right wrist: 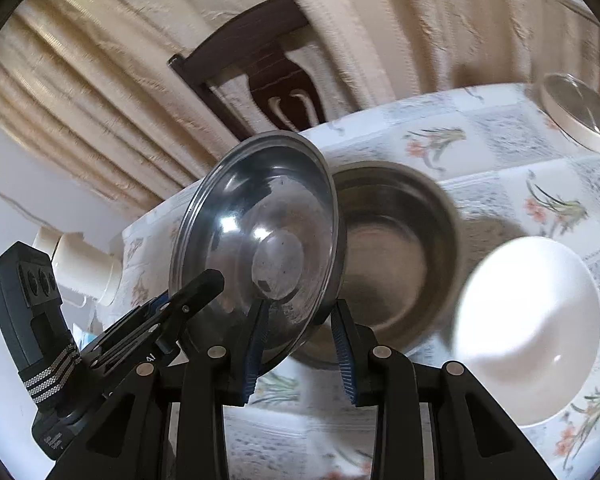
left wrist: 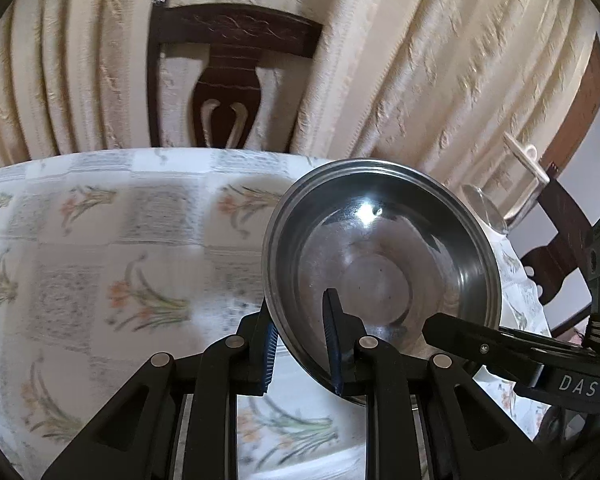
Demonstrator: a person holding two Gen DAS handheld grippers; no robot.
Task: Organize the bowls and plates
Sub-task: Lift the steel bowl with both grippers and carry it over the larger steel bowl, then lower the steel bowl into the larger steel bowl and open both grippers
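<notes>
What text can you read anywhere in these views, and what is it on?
"DAS": white letters on the right gripper body, left wrist view.
Partial mark on the left gripper body, right wrist view: too cut off to read.
Nothing readable on the steel bowl or tablecloth.

I see a shiny steel bowl (left wrist: 380,256) held tilted off the bench, its rim clamped from two sides. Beyond it a deeper steel bowl (right wrist: 396,248) sits upright on the floral cloth, with a white bowl (right wrist: 528,328) just beside it, blurred, and a glass-lidded white dish (right wrist: 580,120) farther back.
</notes>
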